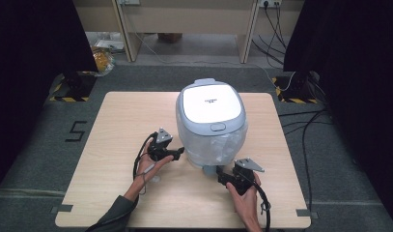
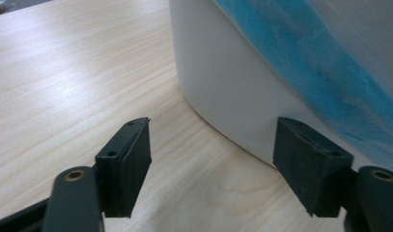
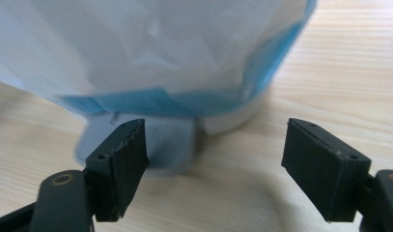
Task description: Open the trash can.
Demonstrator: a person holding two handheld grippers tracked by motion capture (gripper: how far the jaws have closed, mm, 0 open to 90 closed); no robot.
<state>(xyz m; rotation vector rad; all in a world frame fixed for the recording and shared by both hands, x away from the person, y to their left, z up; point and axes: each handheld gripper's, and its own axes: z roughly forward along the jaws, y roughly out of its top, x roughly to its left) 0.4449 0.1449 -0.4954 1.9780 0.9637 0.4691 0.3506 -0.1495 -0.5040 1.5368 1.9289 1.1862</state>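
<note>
A white rice cooker (image 1: 211,116) with a grey-rimmed lid stands at the middle of the wooden table (image 1: 121,125). Clear plastic film with a blue strip wraps its front. My left gripper (image 1: 181,151) is at the cooker's lower left side, open; in the left gripper view (image 2: 213,145) the white wall (image 2: 223,87) lies just past the jaws, nothing between them. My right gripper (image 1: 219,175) sits low at the cooker's front right, open. In the right gripper view (image 3: 218,145) it faces the wrapped base (image 3: 150,48) and a small grey piece (image 3: 170,145) under it.
Black cables (image 1: 305,130) trail over the grey floor right of the table. Stand bases with yellow-black tape (image 1: 71,87) (image 1: 295,89) sit at both far corners. A "5" (image 1: 77,130) is marked on the floor at left. Desk legs stand behind.
</note>
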